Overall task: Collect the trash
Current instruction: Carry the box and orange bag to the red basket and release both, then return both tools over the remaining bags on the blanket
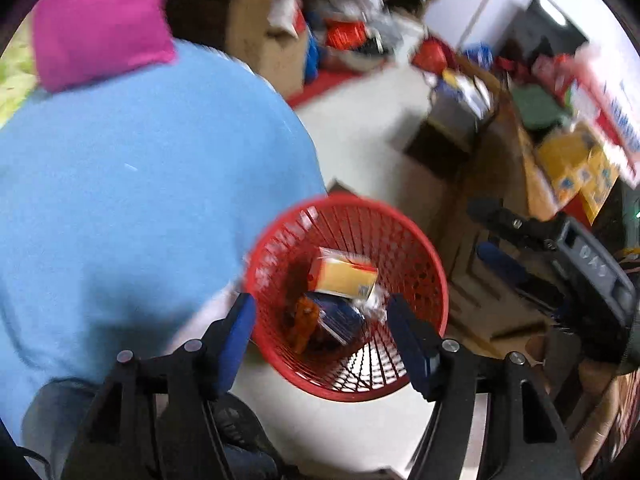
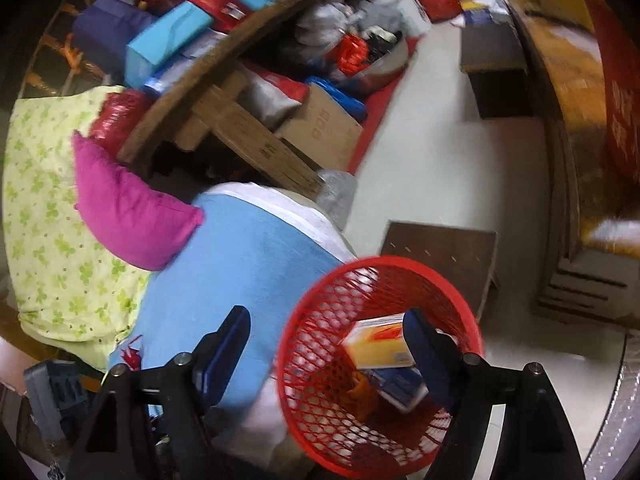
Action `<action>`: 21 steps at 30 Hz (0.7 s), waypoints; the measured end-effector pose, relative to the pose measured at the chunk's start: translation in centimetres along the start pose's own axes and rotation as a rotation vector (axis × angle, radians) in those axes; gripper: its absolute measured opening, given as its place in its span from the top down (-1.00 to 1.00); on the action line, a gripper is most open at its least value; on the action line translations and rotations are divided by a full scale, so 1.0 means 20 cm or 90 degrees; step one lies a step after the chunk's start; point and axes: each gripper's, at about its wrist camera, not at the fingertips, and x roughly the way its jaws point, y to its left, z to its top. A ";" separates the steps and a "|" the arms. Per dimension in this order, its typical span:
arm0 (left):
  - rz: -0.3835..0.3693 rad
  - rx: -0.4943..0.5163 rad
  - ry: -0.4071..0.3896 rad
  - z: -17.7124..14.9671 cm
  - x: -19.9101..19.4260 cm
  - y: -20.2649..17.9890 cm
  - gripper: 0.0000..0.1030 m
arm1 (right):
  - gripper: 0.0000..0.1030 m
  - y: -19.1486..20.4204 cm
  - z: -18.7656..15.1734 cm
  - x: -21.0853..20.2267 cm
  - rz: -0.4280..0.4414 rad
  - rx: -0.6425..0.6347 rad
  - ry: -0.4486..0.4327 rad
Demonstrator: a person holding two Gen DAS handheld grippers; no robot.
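A red mesh basket [image 1: 348, 200] [image 2: 400, 262] stands on the pale floor beside a blue-covered cushion. Inside it lie a yellow-orange carton [image 1: 344, 276] [image 2: 380, 346], a dark blue packet [image 1: 340, 316] [image 2: 400, 390] and an orange wrapper [image 1: 304, 324]. My left gripper [image 1: 322, 324] hovers over the basket, open, with no item between its blue pads. My right gripper [image 2: 324, 340] is also open and bare, one finger over the basket and the other over the blue cushion. In the left wrist view the right gripper [image 1: 492, 234] shows at the right edge.
A blue cushion [image 1: 140, 200] [image 2: 240, 260] with a magenta pillow [image 1: 100, 20] [image 2: 128, 208] borders the basket's left side. A brown board [image 2: 440, 252] lies just behind the basket. A wooden cabinet [image 2: 568, 160] runs along the right. Cardboard boxes [image 2: 320, 128] and cluttered shelves fill the back.
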 end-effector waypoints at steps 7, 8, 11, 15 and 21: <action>0.048 -0.105 -0.139 -0.05 -0.54 0.27 -0.33 | -0.58 0.43 -0.02 -0.14 0.133 -0.102 -0.057; 0.056 -0.119 -0.154 -0.07 -0.59 0.31 -0.33 | -0.58 0.55 -0.04 -0.16 0.162 -0.128 -0.060; 0.101 -0.173 -0.199 -0.16 -0.77 0.43 -0.33 | -0.58 0.81 -0.12 -0.18 0.211 -0.184 -0.062; 0.166 -0.231 -0.247 -0.30 -0.98 0.58 -0.33 | -0.60 1.14 -0.24 -0.16 0.275 -0.243 -0.056; 0.210 -0.305 -0.290 -0.48 -1.20 0.78 -0.33 | -0.60 1.59 -0.46 -0.06 0.352 -0.327 0.004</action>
